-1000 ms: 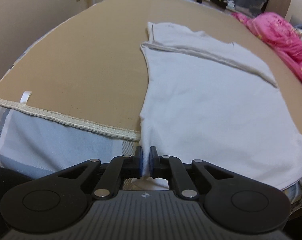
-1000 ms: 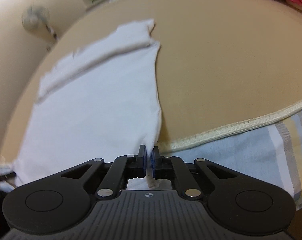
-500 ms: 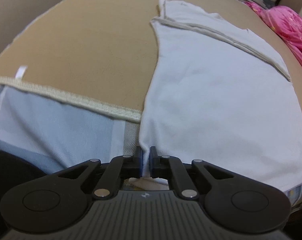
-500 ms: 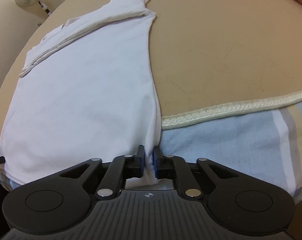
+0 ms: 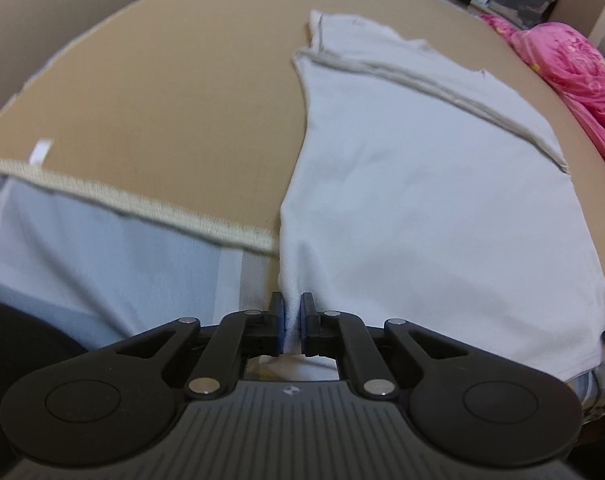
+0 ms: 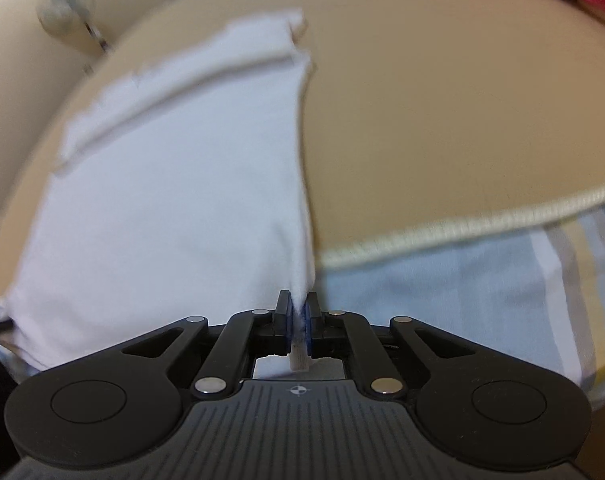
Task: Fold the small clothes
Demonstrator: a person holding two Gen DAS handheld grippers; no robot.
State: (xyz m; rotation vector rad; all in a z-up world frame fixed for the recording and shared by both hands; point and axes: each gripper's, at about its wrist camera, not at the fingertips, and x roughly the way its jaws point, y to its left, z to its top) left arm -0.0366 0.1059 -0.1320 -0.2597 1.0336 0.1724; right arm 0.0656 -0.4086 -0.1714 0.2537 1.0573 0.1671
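Two black grippers pinch the near corners of a white garment [image 5: 430,216] on a bed. The left gripper [image 5: 291,320] has its jaws nearly closed on the near left corner, a thin fold of cloth caught between the blue pads. The right gripper [image 6: 298,322] has the near right corner bunched between its pads, the jaws easing open slightly while the cloth remains between them.

From those corners the garment spreads flat toward the far side over a tan mat [image 5: 174,120], its far end doubled over in a band with a visible seam. The mat's cream braided edge [image 5: 142,204] runs just beside each pinched corner, above a pale blue striped sheet [image 6: 482,280]. Far right lies a crumpled pink quilt [image 5: 574,68] — clear of the garment; a fan [image 6: 68,4] stands blurred by the far wall.
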